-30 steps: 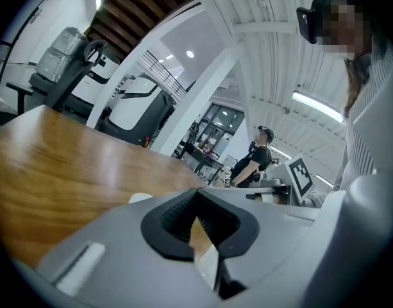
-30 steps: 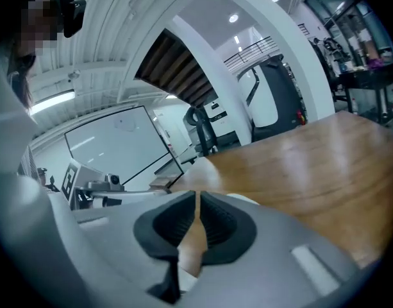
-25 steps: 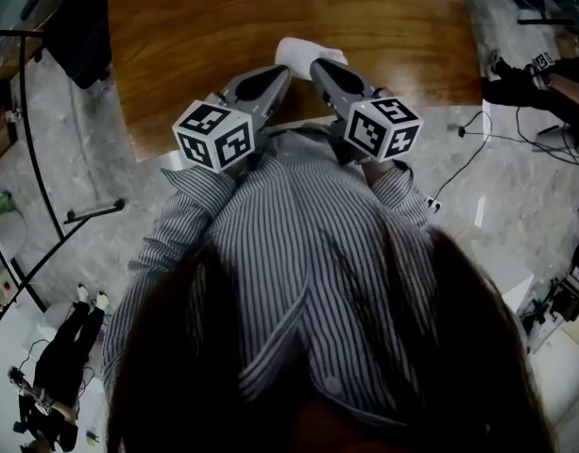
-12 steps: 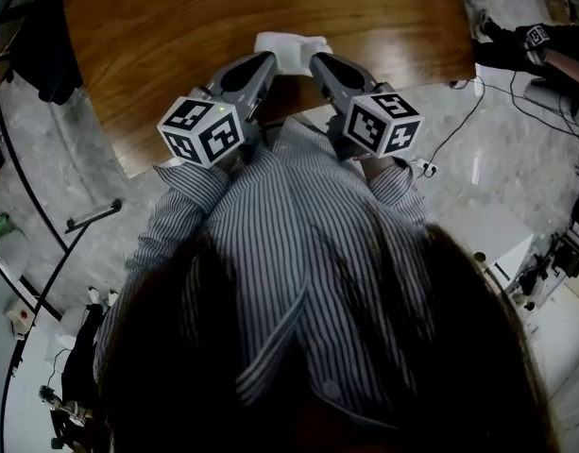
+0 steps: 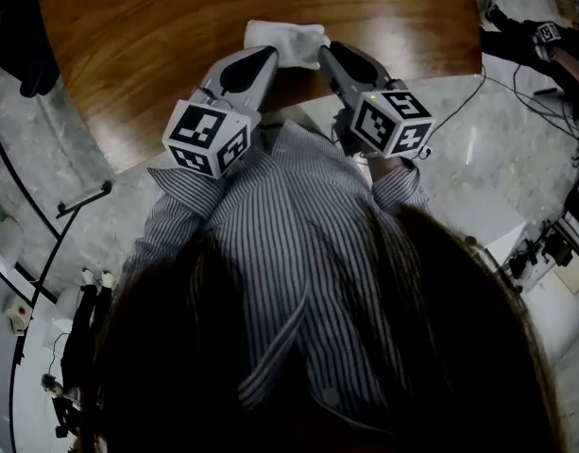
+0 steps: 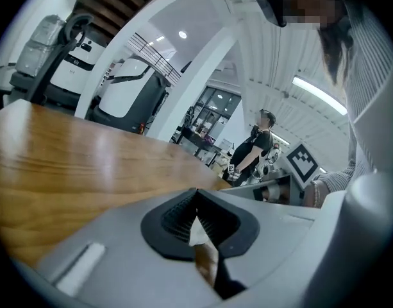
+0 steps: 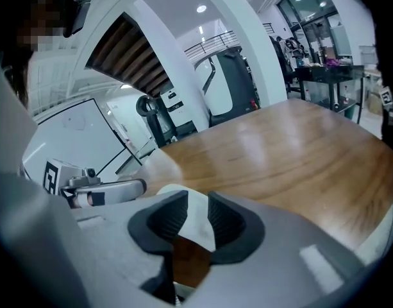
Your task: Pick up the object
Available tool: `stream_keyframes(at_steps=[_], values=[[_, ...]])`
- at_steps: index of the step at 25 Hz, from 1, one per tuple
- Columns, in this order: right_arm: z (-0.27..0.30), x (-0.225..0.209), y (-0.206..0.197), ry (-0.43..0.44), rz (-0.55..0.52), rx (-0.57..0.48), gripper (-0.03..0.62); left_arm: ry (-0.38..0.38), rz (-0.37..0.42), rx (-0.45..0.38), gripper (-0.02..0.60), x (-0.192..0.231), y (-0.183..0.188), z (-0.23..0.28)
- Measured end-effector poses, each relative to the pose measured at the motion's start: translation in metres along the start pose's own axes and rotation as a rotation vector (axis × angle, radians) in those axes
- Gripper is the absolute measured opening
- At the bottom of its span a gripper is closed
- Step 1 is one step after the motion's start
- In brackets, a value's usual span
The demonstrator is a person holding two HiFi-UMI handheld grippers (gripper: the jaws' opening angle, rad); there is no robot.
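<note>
A white cloth [image 5: 284,41] lies near the front edge of the brown wooden table [image 5: 157,36]. Both grippers reach it from the near side. My left gripper [image 5: 267,61] is at the cloth's left end. In the left gripper view its jaws [image 6: 196,194] meet with a bit of white cloth [image 6: 197,233] pinched between them. My right gripper [image 5: 332,53] is at the cloth's right end. Its jaws [image 7: 197,201] are opening, and a fold of the cloth [image 7: 200,226] sits loosely in the gap between the pads.
The table's curved front edge [image 5: 298,107] runs just under both grippers, against my striped shirt [image 5: 298,253]. Cables [image 5: 468,149] trail over the grey floor at the right. A person [image 6: 254,149] stands beyond the table's far side, among machines.
Both grippers and the cloth have shifted a little farther onto the table, and the cloth now lies stretched between the two gripper tips.
</note>
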State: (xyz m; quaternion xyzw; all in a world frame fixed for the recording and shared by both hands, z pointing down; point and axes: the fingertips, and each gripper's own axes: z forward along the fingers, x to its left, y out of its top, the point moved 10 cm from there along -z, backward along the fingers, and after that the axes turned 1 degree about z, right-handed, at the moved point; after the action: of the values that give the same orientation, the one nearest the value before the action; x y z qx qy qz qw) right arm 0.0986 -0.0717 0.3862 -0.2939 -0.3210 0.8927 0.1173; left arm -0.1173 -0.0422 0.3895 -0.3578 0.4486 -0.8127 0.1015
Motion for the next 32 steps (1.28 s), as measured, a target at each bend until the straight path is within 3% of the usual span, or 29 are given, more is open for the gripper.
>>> stream_keyframes(at_steps=[8,13,22,32], values=[[0.01,-0.012,-0.01,-0.086,0.034,0.096,0.249,-0.088,-0.11,-0.065,0.003,0.004,-0.002,0.004],[0.018,-0.02,-0.02,-0.104,0.137,0.13,0.299,-0.105,-0.135,-0.119,0.003,0.009,-0.001,0.004],[0.048,-0.022,-0.021,-0.095,0.16,0.176,0.311,-0.1,-0.153,-0.156,0.003,0.01,0.001,0.001],[0.06,-0.026,-0.025,-0.163,0.21,0.258,0.305,-0.041,-0.17,-0.185,0.003,0.02,0.004,-0.005]])
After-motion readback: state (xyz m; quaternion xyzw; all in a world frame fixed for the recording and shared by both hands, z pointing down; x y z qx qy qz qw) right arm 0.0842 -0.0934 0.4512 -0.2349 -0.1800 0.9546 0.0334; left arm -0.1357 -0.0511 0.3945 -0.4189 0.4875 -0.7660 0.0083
